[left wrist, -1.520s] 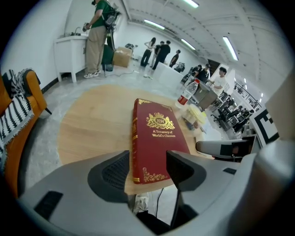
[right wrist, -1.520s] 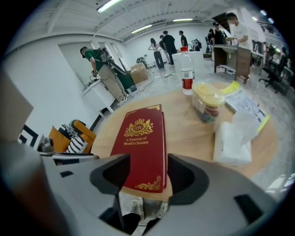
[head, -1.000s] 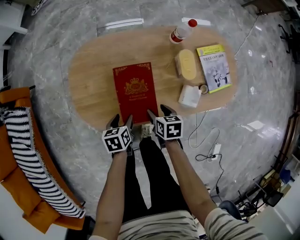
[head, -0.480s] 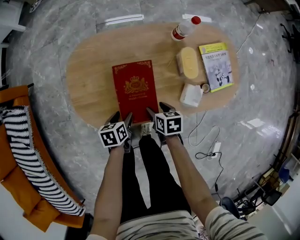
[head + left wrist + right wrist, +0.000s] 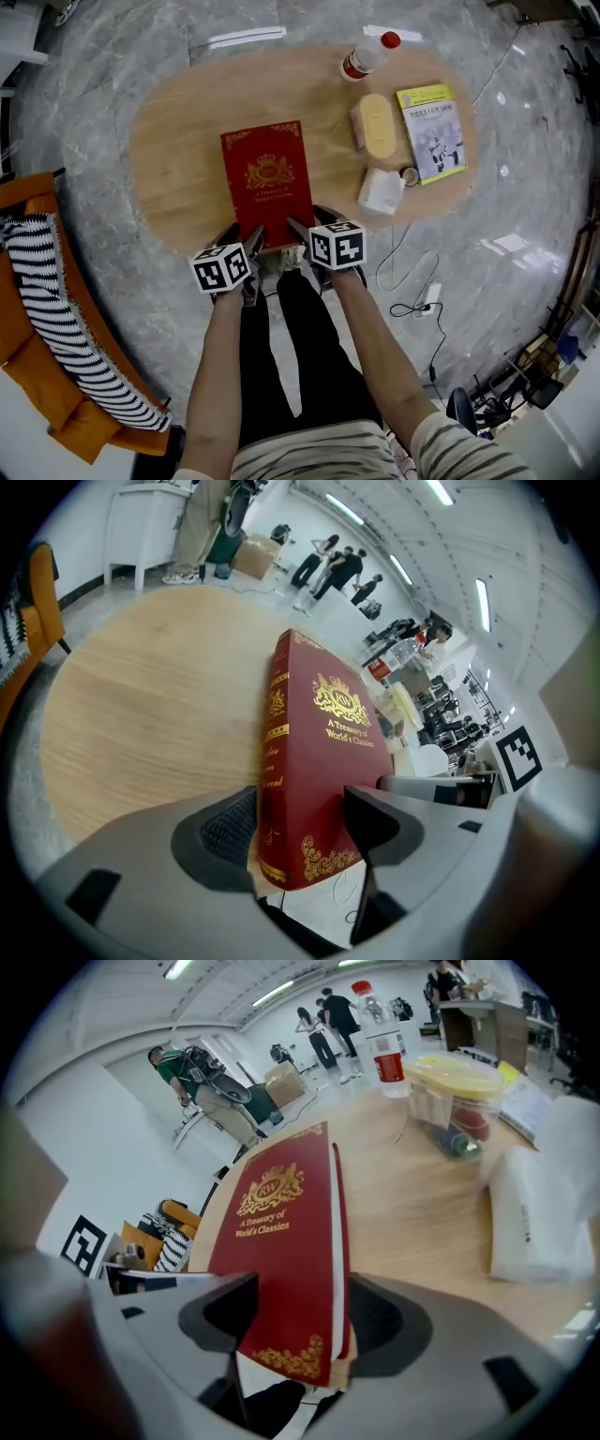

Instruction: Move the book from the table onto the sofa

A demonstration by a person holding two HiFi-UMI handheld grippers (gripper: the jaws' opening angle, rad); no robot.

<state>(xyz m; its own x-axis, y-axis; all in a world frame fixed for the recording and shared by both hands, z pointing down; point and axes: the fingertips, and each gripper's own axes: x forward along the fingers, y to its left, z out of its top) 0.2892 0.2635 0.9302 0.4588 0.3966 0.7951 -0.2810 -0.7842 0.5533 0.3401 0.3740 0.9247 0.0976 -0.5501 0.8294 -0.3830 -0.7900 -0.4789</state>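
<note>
A thick red book (image 5: 267, 183) with gold print lies flat on the oval wooden table (image 5: 178, 141), its near end at the table's front edge. My left gripper (image 5: 241, 234) is at its near left corner and my right gripper (image 5: 309, 220) at its near right corner. In the left gripper view the book's spine corner (image 5: 319, 752) stands between the jaws of the left gripper (image 5: 300, 827). In the right gripper view the page-side corner (image 5: 281, 1232) stands between the jaws of the right gripper (image 5: 295, 1321). Both pairs of jaws have just been opening, and neither visibly clamps the book.
On the table's right part are a red-capped bottle (image 5: 366, 58), a yellow-lidded container (image 5: 375, 127), a yellow-green booklet (image 5: 429, 133) and a white packet (image 5: 380, 190). An orange sofa (image 5: 37, 375) with a striped blanket (image 5: 56, 309) stands at the left. A cable (image 5: 412, 291) lies on the floor.
Both grippers have tilted slightly and sit a little further in over the book's near corners. The book lies where it was.
</note>
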